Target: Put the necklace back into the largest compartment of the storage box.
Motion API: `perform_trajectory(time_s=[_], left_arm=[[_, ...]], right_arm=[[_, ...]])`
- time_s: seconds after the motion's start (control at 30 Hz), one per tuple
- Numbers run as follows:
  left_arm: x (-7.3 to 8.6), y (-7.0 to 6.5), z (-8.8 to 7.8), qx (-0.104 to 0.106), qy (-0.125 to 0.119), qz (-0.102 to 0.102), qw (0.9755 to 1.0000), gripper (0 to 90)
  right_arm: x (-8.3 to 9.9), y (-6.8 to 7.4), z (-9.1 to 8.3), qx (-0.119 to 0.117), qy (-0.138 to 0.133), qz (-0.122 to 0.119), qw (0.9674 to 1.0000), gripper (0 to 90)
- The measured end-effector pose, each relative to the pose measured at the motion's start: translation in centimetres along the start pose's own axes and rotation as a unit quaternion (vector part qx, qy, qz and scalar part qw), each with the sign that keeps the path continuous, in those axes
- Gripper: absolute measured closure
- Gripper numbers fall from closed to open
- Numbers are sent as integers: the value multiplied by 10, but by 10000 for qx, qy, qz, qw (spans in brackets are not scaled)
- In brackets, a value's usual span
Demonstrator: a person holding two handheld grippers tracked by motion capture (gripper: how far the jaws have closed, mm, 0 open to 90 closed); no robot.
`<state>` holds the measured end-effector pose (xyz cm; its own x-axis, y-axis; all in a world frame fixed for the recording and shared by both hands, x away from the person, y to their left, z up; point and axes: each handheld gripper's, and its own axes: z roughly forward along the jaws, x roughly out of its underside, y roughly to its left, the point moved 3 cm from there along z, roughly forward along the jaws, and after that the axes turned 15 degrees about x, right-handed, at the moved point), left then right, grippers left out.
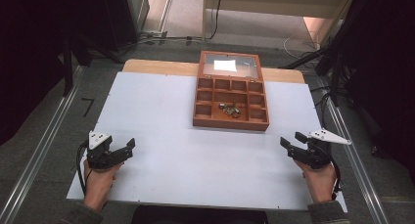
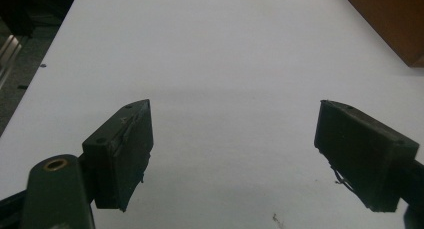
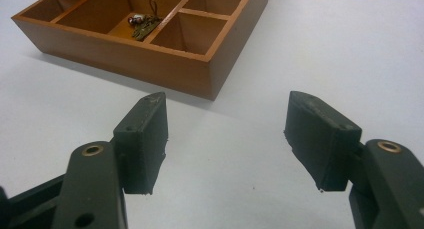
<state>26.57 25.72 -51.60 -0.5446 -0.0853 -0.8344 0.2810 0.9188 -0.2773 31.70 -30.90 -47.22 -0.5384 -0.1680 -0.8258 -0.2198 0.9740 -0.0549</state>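
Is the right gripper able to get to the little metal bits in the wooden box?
Probably yes. The right gripper is open, the box has its lid up, and bare table lies between them. The metal bits sit in a wide middle compartment, though its walls may crowd the jaws.

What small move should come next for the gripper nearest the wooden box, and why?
Probably the right gripper should ease forward toward the wooden box. Its jaws stand open and hold nothing, the box lid is up, and small metal pieces lie in the wide middle compartment.
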Motion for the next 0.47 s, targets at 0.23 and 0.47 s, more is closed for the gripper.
perform_trajectory(time_s=[0.23, 0.47], left_arm=[[0, -1, 1, 7, -6, -9, 10000, 159], [0, -2, 1, 38, -10, 13, 10000, 159]], right_arm=[[5, -6, -3, 58, 23, 23, 10000, 317], [12, -17, -8, 137, 54, 103, 9998, 314]])
